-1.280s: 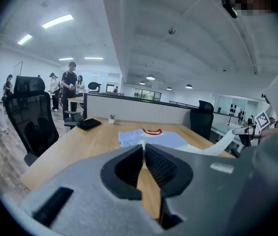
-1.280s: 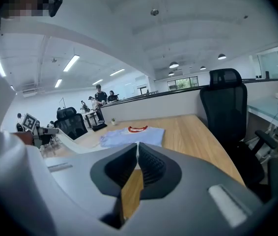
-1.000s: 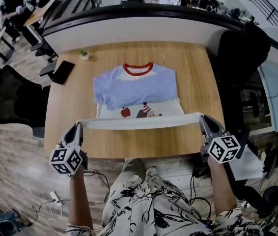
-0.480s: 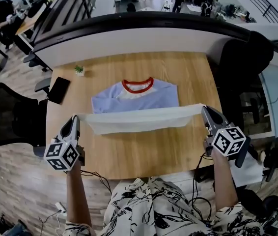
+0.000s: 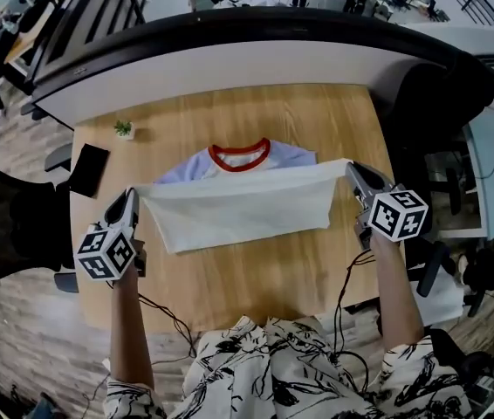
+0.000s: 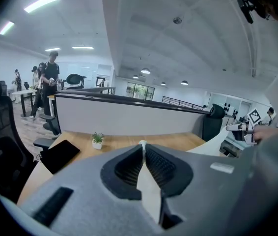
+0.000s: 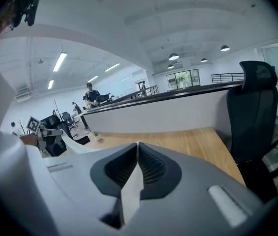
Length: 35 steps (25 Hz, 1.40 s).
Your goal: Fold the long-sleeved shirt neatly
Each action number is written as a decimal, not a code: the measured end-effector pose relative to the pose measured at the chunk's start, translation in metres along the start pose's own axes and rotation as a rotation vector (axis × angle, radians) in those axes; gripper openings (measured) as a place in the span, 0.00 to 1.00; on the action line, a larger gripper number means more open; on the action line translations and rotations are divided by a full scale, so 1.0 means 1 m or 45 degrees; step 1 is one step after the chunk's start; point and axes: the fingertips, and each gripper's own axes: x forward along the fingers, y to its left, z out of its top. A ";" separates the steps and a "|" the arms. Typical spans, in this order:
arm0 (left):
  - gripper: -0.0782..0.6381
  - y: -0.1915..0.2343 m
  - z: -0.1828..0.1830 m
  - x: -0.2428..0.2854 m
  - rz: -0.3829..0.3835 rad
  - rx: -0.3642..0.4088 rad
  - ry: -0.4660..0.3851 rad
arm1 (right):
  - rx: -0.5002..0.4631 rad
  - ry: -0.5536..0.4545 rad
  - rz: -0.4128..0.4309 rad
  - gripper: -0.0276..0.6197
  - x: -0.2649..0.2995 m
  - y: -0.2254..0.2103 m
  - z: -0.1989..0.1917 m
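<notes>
Both grippers clamp the shirt's (image 5: 238,208) hem. The left gripper (image 5: 133,197) has its jaws pressed together on a strip of white cloth at the hem's left corner, and the right gripper (image 5: 352,171) is closed the same way on the right corner. The hem runs taut and straight between them.

A second ago that hem hung over the near edge of the worktop (image 5: 256,282), with the printed front and the folded-in blue sleeves (image 5: 292,154) open to view. Half a second ago it was about halfway across. Now it has travelled toward the far edge and sits just short of the red collar (image 5: 240,155). The lower half of the shirt, white inner side up, has swung over the print and hides it. Only the collar and slivers of blue at the shoulders show past the hem. A new fold line lies across the middle of the worktop, nearer the person.

By my reading, the bottom-to-top fold is nearly made. What is left of this step is to lay the hem down just below the collar and let go. The hem looks slightly skewed, its right corner further toward the far edge than its left, so the corners probably need squaring with the shoulders before release, or the fold will set crooked. The plant (image 5: 124,129) at the far left corner is well apart from the cloth.
</notes>
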 end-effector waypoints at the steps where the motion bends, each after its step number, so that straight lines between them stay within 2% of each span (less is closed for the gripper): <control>1: 0.15 0.003 -0.003 0.009 0.004 0.002 0.019 | -0.002 0.015 0.004 0.07 0.011 -0.004 0.000; 9: 0.15 0.028 -0.030 0.071 0.055 -0.042 0.143 | -0.022 0.109 0.005 0.08 0.087 -0.039 -0.002; 17: 0.15 0.056 -0.061 0.136 0.058 -0.063 0.288 | 0.025 0.242 -0.014 0.08 0.160 -0.068 -0.032; 29: 0.15 0.099 -0.107 0.215 0.072 -0.160 0.466 | 0.122 0.426 -0.022 0.08 0.249 -0.106 -0.081; 33: 0.19 0.111 -0.109 0.229 0.096 -0.234 0.442 | 0.163 0.446 -0.015 0.09 0.264 -0.115 -0.088; 35: 0.21 0.116 -0.104 0.232 0.091 -0.253 0.410 | 0.206 0.421 0.002 0.15 0.268 -0.117 -0.084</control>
